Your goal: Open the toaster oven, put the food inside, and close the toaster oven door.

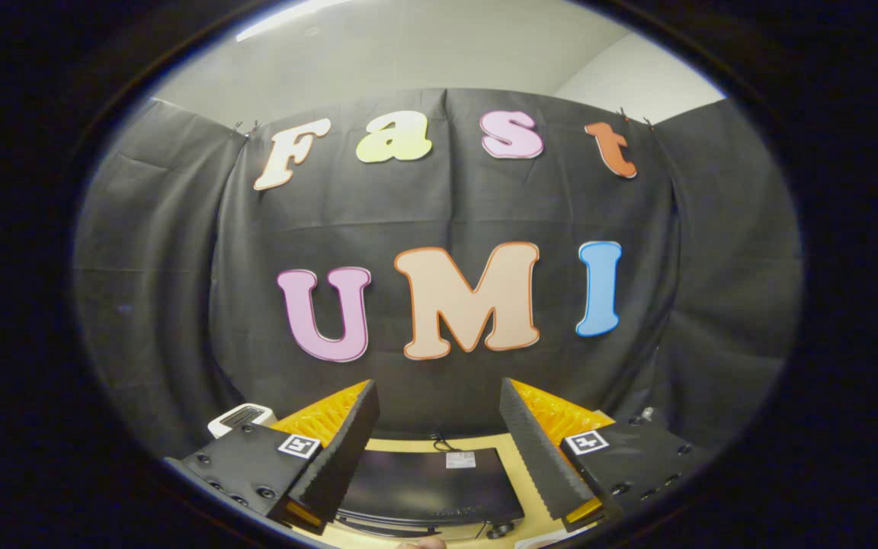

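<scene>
My gripper is held high and stands open, with nothing between its two orange-backed, black-padded fingers. Below and between the fingers lies the black top of the toaster oven, seen from above on a light wooden table. A small white label sits on the oven's top near its back edge. The oven's door and the food are hidden from here.
A white device with a dark slot sits on the table behind the left finger. The black cloth wall rises close behind the table. A small dark knob or foot shows at the oven's near right corner.
</scene>
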The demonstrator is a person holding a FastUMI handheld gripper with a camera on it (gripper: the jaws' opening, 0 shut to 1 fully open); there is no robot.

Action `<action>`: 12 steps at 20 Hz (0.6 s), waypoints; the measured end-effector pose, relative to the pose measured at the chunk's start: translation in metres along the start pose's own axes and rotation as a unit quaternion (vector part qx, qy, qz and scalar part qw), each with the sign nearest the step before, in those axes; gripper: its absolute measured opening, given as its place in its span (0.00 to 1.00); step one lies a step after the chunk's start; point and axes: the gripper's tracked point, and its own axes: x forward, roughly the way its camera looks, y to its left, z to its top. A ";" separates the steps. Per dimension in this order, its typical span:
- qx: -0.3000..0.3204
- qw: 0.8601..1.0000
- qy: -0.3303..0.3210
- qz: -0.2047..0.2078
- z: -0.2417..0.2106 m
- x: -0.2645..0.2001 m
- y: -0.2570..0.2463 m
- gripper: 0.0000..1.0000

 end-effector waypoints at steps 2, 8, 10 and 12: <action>0.001 1.000 0.025 -0.002 -0.034 0.005 0.004 1.00; -0.025 0.993 0.115 -0.007 -0.145 0.014 0.021 1.00; -0.021 0.991 0.129 0.013 -0.167 0.012 0.034 1.00; -0.017 0.990 0.136 0.025 -0.183 0.010 0.044 1.00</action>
